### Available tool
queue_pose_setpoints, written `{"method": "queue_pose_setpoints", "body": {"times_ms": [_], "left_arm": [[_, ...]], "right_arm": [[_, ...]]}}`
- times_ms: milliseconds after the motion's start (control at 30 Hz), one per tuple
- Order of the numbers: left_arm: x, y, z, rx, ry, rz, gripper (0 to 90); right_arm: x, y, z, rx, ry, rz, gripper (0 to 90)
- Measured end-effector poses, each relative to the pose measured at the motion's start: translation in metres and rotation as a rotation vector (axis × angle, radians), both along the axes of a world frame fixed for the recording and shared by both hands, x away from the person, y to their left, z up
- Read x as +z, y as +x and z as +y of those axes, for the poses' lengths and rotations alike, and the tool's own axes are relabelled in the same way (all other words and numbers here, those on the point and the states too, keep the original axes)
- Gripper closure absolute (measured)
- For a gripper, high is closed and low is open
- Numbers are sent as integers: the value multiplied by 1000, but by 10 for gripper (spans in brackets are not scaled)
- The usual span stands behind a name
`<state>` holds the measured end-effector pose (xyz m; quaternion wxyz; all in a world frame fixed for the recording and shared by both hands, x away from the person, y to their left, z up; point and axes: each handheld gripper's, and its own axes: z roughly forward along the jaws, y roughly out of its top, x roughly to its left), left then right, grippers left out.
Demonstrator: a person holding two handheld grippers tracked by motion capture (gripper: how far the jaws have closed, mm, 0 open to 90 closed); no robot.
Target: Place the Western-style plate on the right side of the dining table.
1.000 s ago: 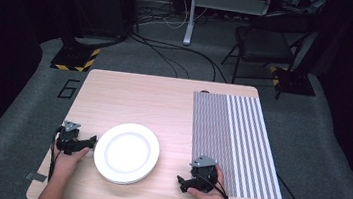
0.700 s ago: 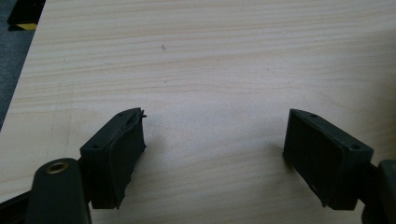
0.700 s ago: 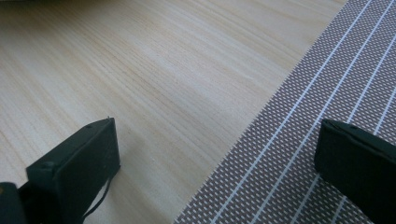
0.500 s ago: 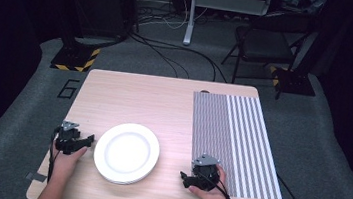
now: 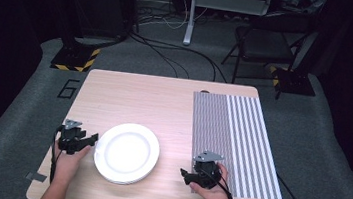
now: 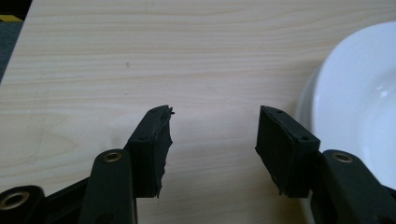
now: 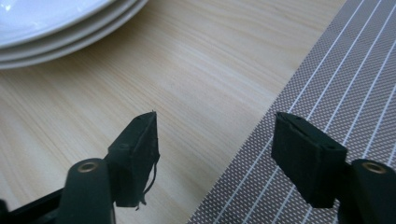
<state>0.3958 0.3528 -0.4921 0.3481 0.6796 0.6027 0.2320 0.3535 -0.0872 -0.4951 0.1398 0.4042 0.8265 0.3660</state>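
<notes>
left tongs (image 6: 212, 135) released, beside stacked plates (image 5: 126, 152) | right tongs (image 7: 215, 154) released, over striped mat (image 5: 232, 141) edge | tabletop (image 5: 154, 102)

1. You have a stack of white plates (image 5: 126, 152) in the lower centre-left of the high view, flat on the pale wood. In the right gripper view, three rims (image 7: 70, 32) show one over another at the upper left. In the left gripper view, the plates (image 6: 359, 102) take up the right edge, glossy and bare.

2. Your striped placemat (image 5: 233, 136) fills the right side of the high view: grey with thin white lines, flat, its long edges running up the frame. In the right gripper view its weave (image 7: 336, 93) covers the right side.
</notes>
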Motion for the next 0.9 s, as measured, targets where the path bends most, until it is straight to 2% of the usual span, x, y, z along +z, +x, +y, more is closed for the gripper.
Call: {"method": "queue_pose_setpoints", "body": {"times_ms": [33,67,167,233,367,400,567,667,700,900], "left_arm": [[0,0,0,0,0,0,453],[8,0,-5,-3,2,-1,455],[16,-2,-8,5,7,-9,463],[24,-7,-12,34,-21,-21,478],[31,-12,-14,26,-39,-14,505],[35,-17,-13,16,-76,-27,518],[38,-26,-12,-19,-83,-35,554],[41,-32,-10,-32,-113,-33,558],[42,-33,-10,-43,-121,-31,574],[47,-35,-17,-80,-101,-52,574]], "right_arm": [[3,-1,0,-3,6,5,336],[4,-1,0,3,14,1,336],[7,-2,0,5,19,0,336],[9,-2,-1,3,17,-4,335],[11,-2,-1,3,11,-9,339],[13,-1,-1,9,14,-1,355],[24,4,1,16,30,18,418],[29,8,2,6,32,11,431],[35,12,5,-5,55,14,434],[49,24,16,12,50,-1,446]]}}
